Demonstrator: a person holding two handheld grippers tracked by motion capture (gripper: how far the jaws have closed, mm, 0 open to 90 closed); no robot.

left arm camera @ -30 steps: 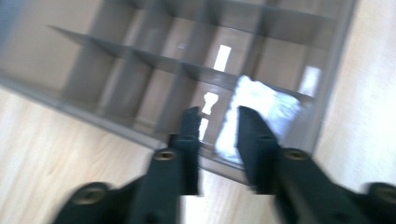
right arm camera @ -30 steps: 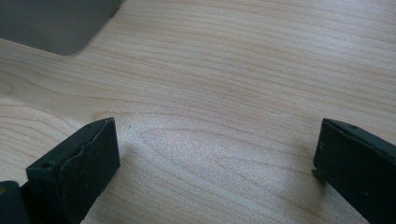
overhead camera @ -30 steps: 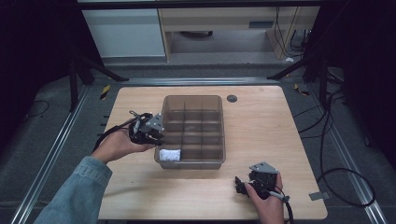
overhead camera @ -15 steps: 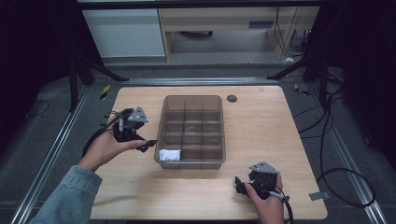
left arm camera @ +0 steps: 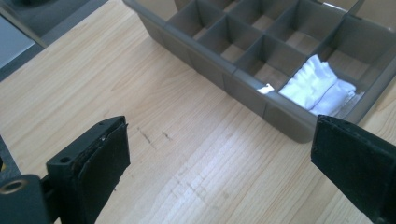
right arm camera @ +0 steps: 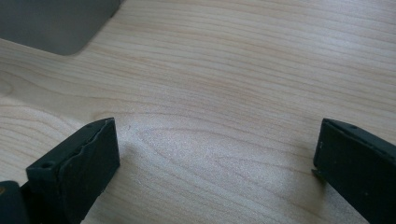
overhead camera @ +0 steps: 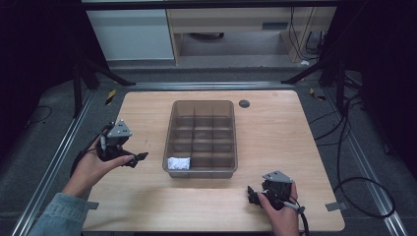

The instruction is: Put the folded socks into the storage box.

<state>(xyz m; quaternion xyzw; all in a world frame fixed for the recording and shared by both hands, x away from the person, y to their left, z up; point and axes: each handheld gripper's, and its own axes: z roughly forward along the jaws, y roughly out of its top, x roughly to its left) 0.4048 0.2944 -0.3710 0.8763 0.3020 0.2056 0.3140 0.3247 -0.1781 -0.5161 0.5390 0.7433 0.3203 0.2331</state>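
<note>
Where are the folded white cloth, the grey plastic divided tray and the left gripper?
Folded white cloth (left arm camera: 317, 88), left gripper view, its middle.
Grey plastic divided tray (overhead camera: 200, 173), high view, near wall.
Left gripper (overhead camera: 137, 158), high view, between its fingertips.

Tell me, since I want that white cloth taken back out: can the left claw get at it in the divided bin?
Probably yes. The left claw is open and empty beside the bin, and the white cloth lies uncovered in the near corner compartment, though the compartment walls leave tight room.

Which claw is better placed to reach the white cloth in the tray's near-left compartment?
Probably the left claw: open beside the tray, facing the white cloth. The right claw rests at the table's near edge.
</note>
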